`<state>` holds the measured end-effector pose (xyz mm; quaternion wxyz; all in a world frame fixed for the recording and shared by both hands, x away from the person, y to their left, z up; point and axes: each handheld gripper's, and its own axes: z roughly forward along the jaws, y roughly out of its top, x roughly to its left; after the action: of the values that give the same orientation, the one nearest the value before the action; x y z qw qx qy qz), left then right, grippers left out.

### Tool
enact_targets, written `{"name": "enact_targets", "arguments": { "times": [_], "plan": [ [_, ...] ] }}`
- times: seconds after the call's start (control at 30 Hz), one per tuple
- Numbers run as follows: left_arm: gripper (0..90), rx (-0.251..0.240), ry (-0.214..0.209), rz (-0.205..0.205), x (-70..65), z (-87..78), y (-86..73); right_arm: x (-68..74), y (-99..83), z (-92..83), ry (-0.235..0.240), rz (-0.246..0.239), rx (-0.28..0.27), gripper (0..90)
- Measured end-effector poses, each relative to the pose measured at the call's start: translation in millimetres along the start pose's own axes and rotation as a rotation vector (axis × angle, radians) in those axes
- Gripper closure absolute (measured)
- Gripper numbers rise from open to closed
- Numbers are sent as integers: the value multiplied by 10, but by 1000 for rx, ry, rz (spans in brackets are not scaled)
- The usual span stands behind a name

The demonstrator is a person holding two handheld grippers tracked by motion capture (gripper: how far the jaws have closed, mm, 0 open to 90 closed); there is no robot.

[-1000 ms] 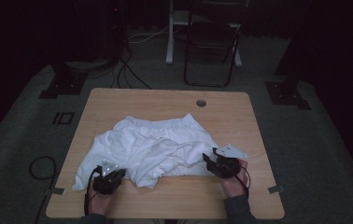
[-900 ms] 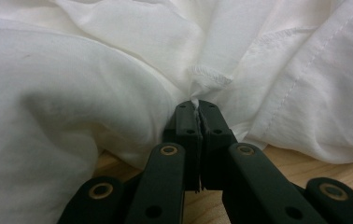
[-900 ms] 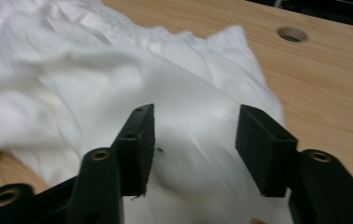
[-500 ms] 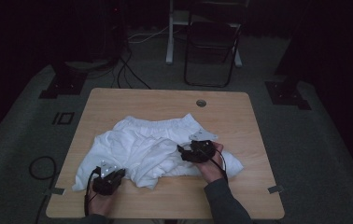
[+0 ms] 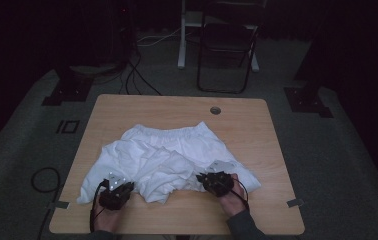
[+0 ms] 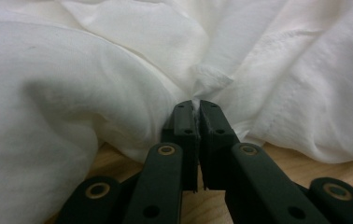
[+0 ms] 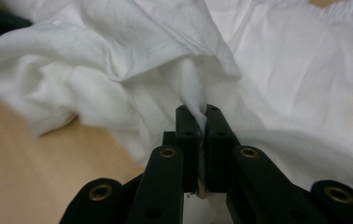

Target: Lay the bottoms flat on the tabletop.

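A dim lab: stand bases [image 5: 68, 90], floor cables [image 5: 136, 75], lone wooden table [image 5: 177, 107].

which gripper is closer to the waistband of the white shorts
The right gripper. It sits further up the table, nearer the waistband of the white shorts, while the left gripper grips cloth at the near edge.

The high view is dim: the room falls to near black from 9 through 12 to 3 o'clock, and the wooden table [image 5: 257, 130] takes soft, even overhead light, with no hard shadows or glare. The white shorts [image 5: 177, 150] are its brightest patch, slightly grainy. Both gripper views are far brighter. In the left gripper view the cloth near 12 o'clock washes out, and shade pools in folds toward 8 o'clock. In the right gripper view, tabletop and cloth at 9 o'clock are blurred.
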<state>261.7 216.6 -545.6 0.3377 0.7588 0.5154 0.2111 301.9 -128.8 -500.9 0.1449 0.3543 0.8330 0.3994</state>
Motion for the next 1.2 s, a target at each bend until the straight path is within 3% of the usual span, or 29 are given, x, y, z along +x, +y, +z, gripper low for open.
{"name": "enact_targets", "arguments": {
  "times": [0.13, 0.33, 0.5, 0.63, 0.8, 0.93, 1.0, 1.1, 1.2],
  "plan": [
    [808, 24, 17, -1, -8, -60, 35, 96, -282, -170, 21, -6, -3, 871],
    [658, -58, -11, 32, -114, -296, 240, 215, -518, -212, 15, -29, 30, 871],
    [571, -121, -28, 92, -257, -390, 563, 277, -591, -135, 8, -39, 47, 870],
    [533, -179, -46, 112, -354, -441, 820, 301, -606, -128, 0, -43, 44, 869],
    [450, -201, -86, 152, -567, -420, 1071, 304, -632, -114, 3, -42, 43, 869],
    [405, -167, -116, 188, -749, -224, 1186, 310, -632, -118, -4, -44, 39, 869],
    [393, -133, -118, 184, -802, -85, 1199, 313, -634, -122, -4, -47, 37, 868],
    [394, -60, -111, 171, -830, 120, 1153, 316, -643, -130, -3, -54, 39, 868],
    [450, 11, -122, 175, -812, 272, 1046, 313, -647, -144, -1, -55, 40, 866]
  ]
}}
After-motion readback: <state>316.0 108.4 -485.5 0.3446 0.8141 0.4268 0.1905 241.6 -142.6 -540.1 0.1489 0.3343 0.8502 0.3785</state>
